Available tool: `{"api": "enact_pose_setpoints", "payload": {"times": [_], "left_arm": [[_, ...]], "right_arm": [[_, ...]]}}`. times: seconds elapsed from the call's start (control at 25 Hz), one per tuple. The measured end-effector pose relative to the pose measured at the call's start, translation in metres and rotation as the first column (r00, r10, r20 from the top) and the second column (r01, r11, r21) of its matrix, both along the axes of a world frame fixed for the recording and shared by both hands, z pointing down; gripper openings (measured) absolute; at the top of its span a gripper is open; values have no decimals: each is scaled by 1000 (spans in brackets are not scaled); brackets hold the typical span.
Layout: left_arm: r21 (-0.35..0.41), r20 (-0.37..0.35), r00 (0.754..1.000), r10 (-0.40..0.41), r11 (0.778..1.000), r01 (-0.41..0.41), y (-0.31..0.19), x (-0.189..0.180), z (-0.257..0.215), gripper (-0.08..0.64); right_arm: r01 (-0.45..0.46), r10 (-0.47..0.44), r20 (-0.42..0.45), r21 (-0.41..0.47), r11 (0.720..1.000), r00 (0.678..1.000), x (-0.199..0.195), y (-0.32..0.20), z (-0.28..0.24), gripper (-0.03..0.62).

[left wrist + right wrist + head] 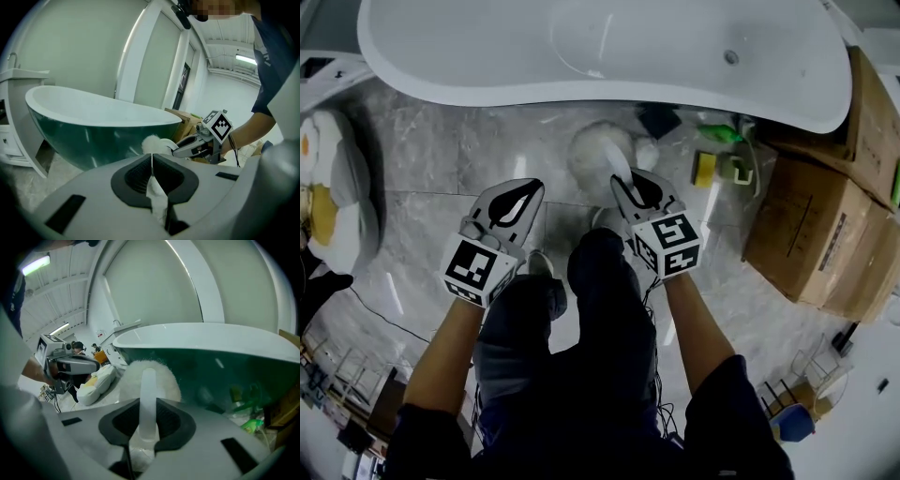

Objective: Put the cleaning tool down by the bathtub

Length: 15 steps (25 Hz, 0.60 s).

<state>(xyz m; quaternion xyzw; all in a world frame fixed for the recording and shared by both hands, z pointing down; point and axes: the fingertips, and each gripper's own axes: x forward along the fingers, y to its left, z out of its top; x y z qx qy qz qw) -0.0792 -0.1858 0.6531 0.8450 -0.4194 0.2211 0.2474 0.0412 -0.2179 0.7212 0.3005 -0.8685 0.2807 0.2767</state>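
Note:
The cleaning tool is a fluffy white brush head (598, 150) on a pale handle (149, 390). My right gripper (628, 192) is shut on that handle, and the head sticks out beyond the jaws toward the white bathtub (600, 56), low over the marble floor. From the right gripper view (148, 401), the head hangs in front of the tub's dark green outer wall (220, 376). My left gripper (517, 197) is beside it on the left, jaws shut (151, 157); only a thin white sliver shows between the pads. In the left gripper view the brush head (152, 144) and right gripper (177, 149) are on the right.
Cardboard boxes (834, 216) stand right of the tub. A green bottle (719, 133), a yellow sponge (705, 169) and a dark item (659, 119) lie on the floor by the tub's right end. A white-and-yellow plush (328, 187) lies far left. The person's legs (600, 319) fill the lower middle.

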Motion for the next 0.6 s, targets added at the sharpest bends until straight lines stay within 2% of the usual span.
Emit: {"api": "enact_pose_setpoints", "payload": {"times": [0.4, 0.6], "left_arm": [[19, 14, 997, 79, 997, -79, -5, 8, 132, 34], [34, 14, 995, 99, 994, -99, -3, 16, 182, 34]], "right_arm": [[29, -28, -70, 7, 1000, 997, 12, -3, 144, 86], [57, -56, -92, 3, 998, 994, 9, -5, 210, 86]]}}
